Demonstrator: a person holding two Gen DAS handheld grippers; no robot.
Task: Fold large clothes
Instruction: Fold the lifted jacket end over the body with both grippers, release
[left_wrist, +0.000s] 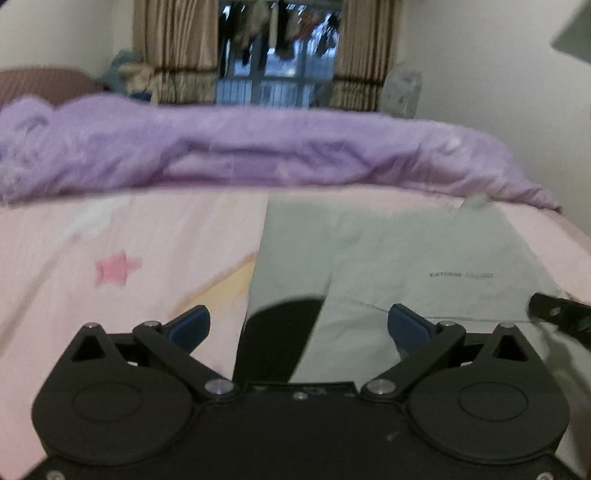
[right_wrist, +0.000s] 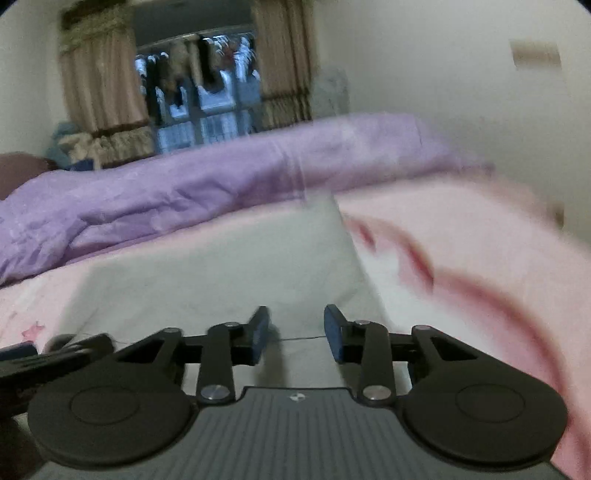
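A pale grey garment (left_wrist: 424, 251) with a small line of dark print lies flat on the pink bed sheet (left_wrist: 129, 240). A fold edge runs across it near me. My left gripper (left_wrist: 298, 314) hovers low over the garment's left edge, jaws spread wide with nothing between the blue pads (left_wrist: 404, 326). A dark patch (left_wrist: 277, 339) lies just under it. My right gripper (right_wrist: 295, 314) is low over the garment (right_wrist: 221, 266) near its right edge, open with a narrow gap and only cloth beneath. Part of the right gripper (left_wrist: 557, 317) shows in the left wrist view.
A bunched purple duvet (left_wrist: 258, 151) lies across the far side of the bed. Behind it are tan curtains (left_wrist: 173, 44) and a window with hanging clothes. A pale wall (right_wrist: 443, 74) bounds the right side. The pink sheet (right_wrist: 461, 240) drops off at the right.
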